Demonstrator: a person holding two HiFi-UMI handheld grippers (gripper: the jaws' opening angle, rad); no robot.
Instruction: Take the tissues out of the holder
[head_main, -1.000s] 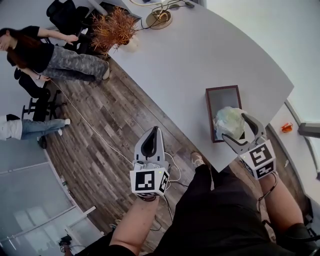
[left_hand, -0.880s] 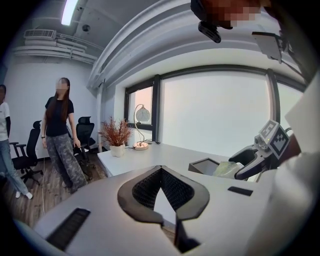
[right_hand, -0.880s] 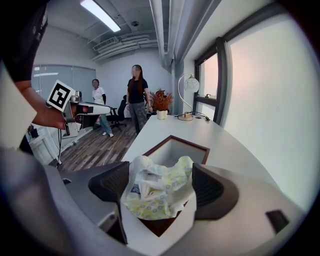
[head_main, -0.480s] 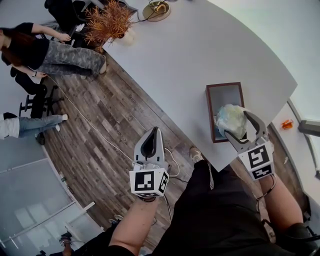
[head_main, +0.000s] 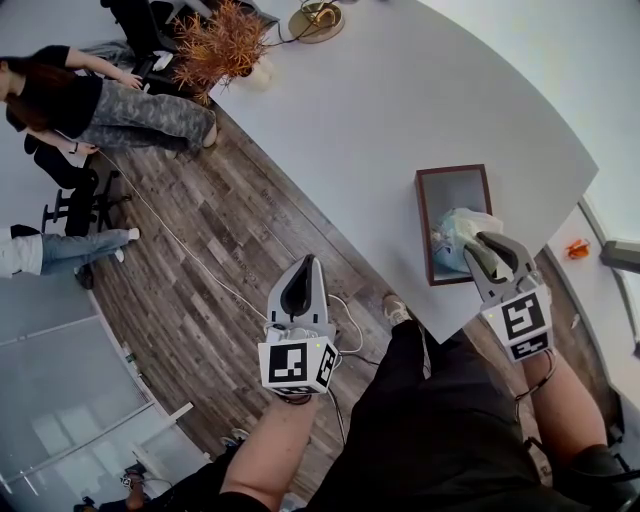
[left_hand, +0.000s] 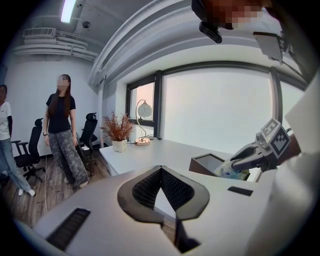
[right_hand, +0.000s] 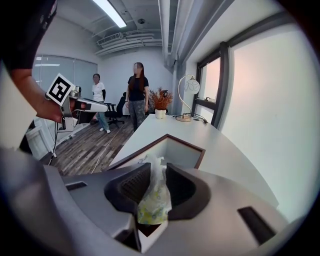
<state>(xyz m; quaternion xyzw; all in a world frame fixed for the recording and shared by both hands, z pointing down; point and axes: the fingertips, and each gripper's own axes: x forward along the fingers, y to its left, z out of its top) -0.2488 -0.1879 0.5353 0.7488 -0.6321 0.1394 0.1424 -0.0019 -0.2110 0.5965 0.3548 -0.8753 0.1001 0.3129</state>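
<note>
Right hand-held gripper (head_main: 480, 245) is pinching the tissues (head_main: 455, 228) in the brown holder (head_main: 450, 172) on the tabletop (head_main: 400, 100), its jaws just closing in; left hand-held gripper (head_main: 311, 263) is hanging pressed together, empty.

The right gripper (head_main: 486, 244) hides part of the tissues (head_main: 455, 226).

tissues (head_main: 458, 228) in holder (head_main: 452, 188) on table (head_main: 380, 110), plant (head_main: 222, 48) at far end

White table (head_main: 400, 100) — holder (head_main: 455, 195), potted plant (head_main: 225, 45), lamp (head_main: 318, 18).
</note>
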